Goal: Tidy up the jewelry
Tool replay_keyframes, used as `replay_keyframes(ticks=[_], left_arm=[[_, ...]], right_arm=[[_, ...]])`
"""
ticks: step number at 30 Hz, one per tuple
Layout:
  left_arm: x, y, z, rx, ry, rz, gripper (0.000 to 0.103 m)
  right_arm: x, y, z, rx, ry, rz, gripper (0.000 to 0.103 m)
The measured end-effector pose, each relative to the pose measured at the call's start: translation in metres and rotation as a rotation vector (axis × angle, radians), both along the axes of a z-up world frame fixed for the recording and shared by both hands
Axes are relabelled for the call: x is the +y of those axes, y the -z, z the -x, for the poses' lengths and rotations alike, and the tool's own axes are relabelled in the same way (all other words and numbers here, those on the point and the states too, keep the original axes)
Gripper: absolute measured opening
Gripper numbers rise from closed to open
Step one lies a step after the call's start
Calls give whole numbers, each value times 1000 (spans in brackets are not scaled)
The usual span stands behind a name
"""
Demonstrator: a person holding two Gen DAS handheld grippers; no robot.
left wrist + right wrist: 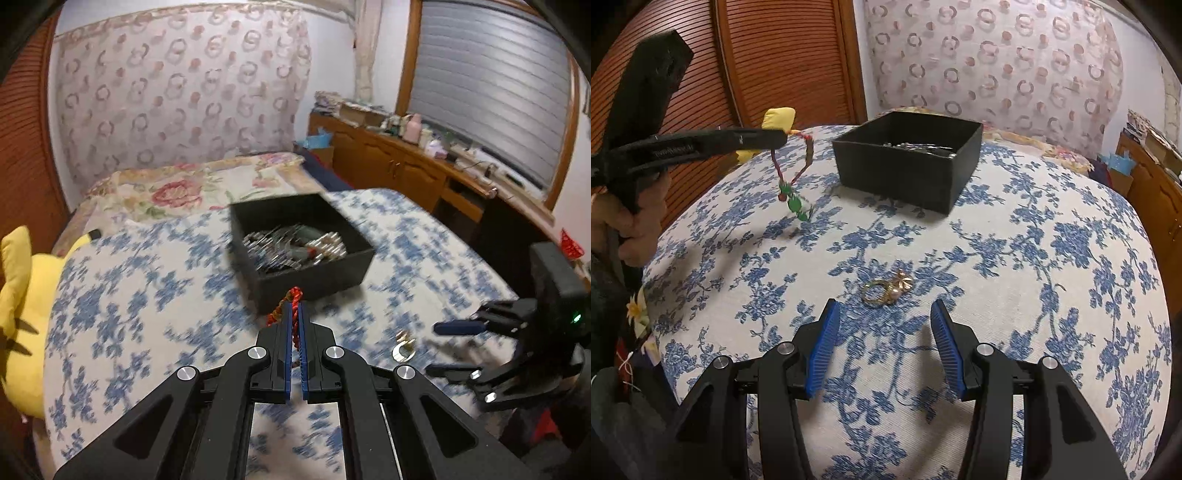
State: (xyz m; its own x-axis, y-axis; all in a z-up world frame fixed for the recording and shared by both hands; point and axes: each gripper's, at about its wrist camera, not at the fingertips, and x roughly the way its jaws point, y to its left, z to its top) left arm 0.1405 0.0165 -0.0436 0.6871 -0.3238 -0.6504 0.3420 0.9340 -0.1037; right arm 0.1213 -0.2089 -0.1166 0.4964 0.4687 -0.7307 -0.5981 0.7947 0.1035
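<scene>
A black open box (314, 254) with several silvery jewelry pieces stands on the blue-flowered bedspread; it also shows in the right wrist view (908, 162). My left gripper (294, 314) is shut on a red cord necklace (293, 299) and holds it in the air just short of the box. In the right wrist view the necklace (792, 177) hangs from the left gripper (775, 138), with green beads at its low end. My right gripper (884, 314) is open just above the bedspread, close behind a gold ring with a pearl (886, 290), which also shows in the left wrist view (402, 347).
A yellow plush toy (18, 314) lies at the bed's left edge. A wooden cabinet (406, 162) with clutter runs along the right wall under the window. A wooden louvred door (757, 66) stands behind the bed. A flowered pillow (177, 188) lies beyond the box.
</scene>
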Motion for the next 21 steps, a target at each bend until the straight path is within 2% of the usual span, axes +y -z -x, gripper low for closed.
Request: replay_keyframes(ticks=[6,12,15,21], left_arm=[[36,35,2,84,-78,-3,2],[65,47,10,103,-147,16,2],[74,51,12,108,-163,14,2],[81,55,11,116,-173,27,2]], right_arm=[[21,-4,2,-7,-51,5,53],[57,-8,-2,-6,-132,17,53],[81,-10,-9,-1,-190,21,43],[127,-10,-29,-13,-278,60,38]])
